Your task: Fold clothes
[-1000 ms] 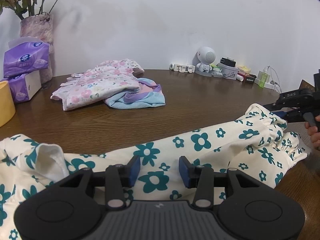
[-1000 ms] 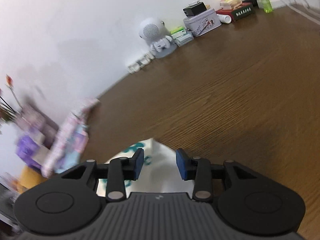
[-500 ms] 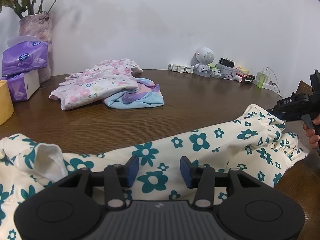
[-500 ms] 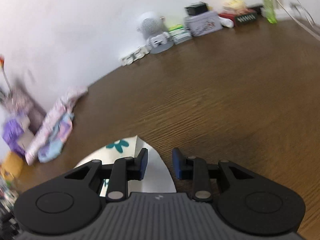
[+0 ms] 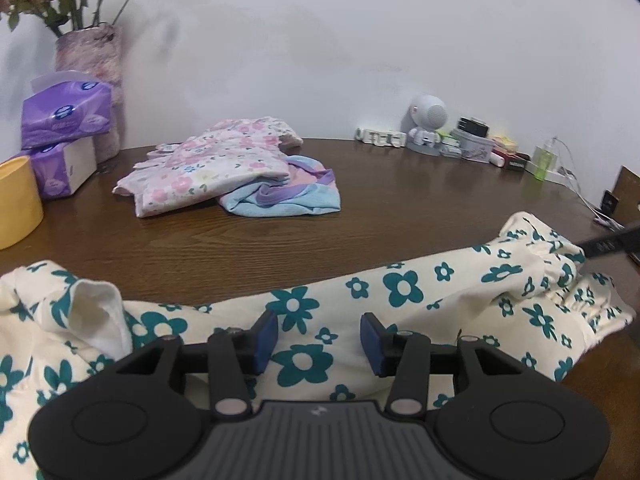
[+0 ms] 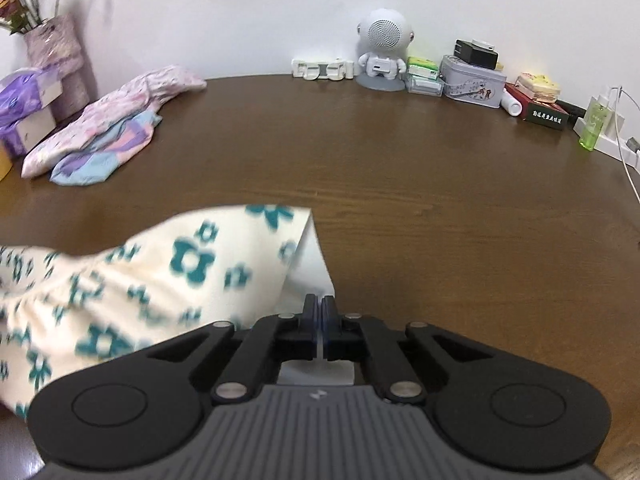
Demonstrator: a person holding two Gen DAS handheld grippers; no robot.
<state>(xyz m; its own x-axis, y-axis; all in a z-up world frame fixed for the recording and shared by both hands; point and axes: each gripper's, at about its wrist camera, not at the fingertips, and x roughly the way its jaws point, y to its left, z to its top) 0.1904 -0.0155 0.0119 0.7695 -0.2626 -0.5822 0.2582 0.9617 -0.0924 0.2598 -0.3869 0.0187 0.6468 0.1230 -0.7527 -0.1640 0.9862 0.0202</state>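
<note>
A cream garment with teal flowers (image 5: 400, 288) lies stretched across the near side of the brown table (image 5: 400, 208). My left gripper (image 5: 320, 338) hovers just over its middle, open, its blue pads apart and the cloth lying flat beneath them. In the right wrist view the same garment (image 6: 160, 272) trails off to the left, and its white inner edge runs into my right gripper (image 6: 320, 312), whose pads are pressed together on that corner. The right gripper's black tip (image 5: 612, 242) also shows at the garment's right end in the left wrist view.
A pink floral top and a blue piece (image 5: 224, 172) lie stacked at the back left. Purple tissue packs (image 5: 64, 116), a vase (image 5: 92, 64) and a yellow cup (image 5: 16, 200) line the left edge. A white robot speaker (image 6: 384, 52), tins, boxes and a cable (image 6: 628, 152) crowd the back right.
My right gripper rolled upright, shifted along the table and shut its pads on the garment's corner. The left gripper stayed in place, still open.
</note>
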